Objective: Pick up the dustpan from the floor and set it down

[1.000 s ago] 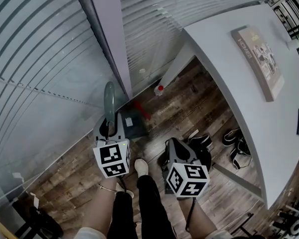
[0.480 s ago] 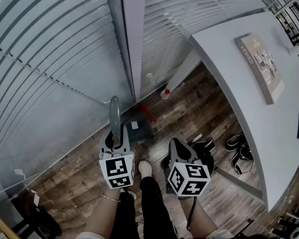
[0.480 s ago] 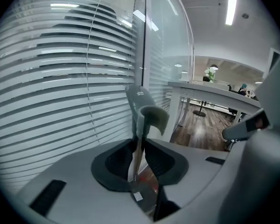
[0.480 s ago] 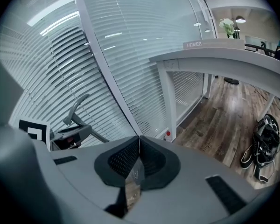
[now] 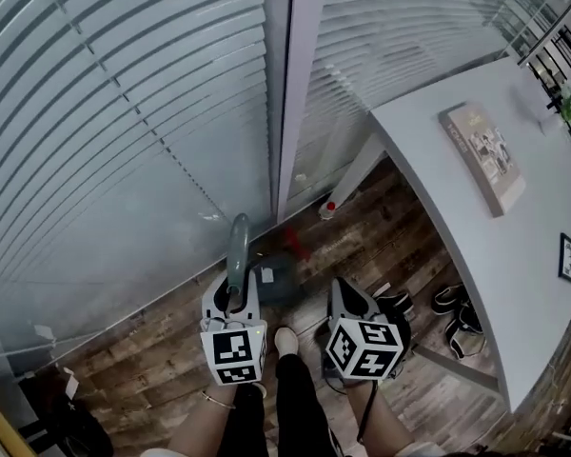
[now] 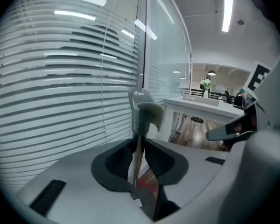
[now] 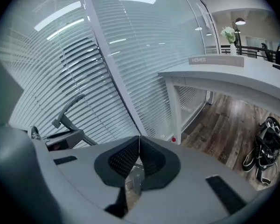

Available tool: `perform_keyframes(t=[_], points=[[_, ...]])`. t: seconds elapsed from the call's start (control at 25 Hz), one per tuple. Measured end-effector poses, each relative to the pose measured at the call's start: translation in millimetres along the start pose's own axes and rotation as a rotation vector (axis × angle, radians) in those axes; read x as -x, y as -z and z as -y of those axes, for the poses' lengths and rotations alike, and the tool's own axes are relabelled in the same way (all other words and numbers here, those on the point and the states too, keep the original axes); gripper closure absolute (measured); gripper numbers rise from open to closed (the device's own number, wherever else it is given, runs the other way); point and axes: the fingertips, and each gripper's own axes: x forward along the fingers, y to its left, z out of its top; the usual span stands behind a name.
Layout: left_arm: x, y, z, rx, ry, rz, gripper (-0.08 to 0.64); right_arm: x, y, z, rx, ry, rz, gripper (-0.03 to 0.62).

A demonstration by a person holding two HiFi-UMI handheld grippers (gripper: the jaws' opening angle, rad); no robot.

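**A:** Looking for the dustpan (image 5: 275, 276): where does it sit?

**B:** Lower middle of the head view, just in front of the person's white shoe (image 5: 285, 337). Its long grey-green handle rises towards the blinds (image 5: 124, 112), and the dark grey pan hangs at its foot over the wood floor (image 5: 152, 331). A small white label shows on the pan. From above I cannot tell whether the pan's edge touches the boards.

**A:** What has hold of it?

**B:** The left gripper (image 5: 233, 291). In the left gripper view the handle stands nearly upright between the jaws, and both ribbed pads press on it. The handle's curved top shows above them.

**A:** And the other claw?

**B:** The right gripper (image 5: 343, 291) is just to the right, near the pan but apart from it. In its own view the jaws meet at the tips with nothing between them.

**A:** What lies around it?

**B:** A white window post (image 5: 300, 84) runs up the middle of the frame, with a red-capped thing (image 5: 330, 206) at its base. At right a white table (image 5: 514, 284) carries a book (image 5: 481, 155). Black-and-white shoes (image 5: 452, 307) lie on the floor beside it. The person's black trouser legs (image 5: 285, 407) fill the bottom edge.
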Motion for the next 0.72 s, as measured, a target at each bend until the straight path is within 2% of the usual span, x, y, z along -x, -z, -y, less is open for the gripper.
perform_keyframes(t=[0.24,0.52,0.72], points=[[40.6,-31.2,-8.7,0.013,-0.024,0.034,0.466,23.8,-34.1,-37.7,0.105,-0.068,0.051,0.560],[100.4,-77.5,-40.4,0.058,-0.080,0.094,0.466,56.2,-68.2,-109.7,0.208,-0.165,0.100,0.560],[149.6,-102.3,-66.1,0.072,-0.134,0.144,0.468,72.4,-74.5,-166.4,0.289,-0.261,0.120,0.560]])
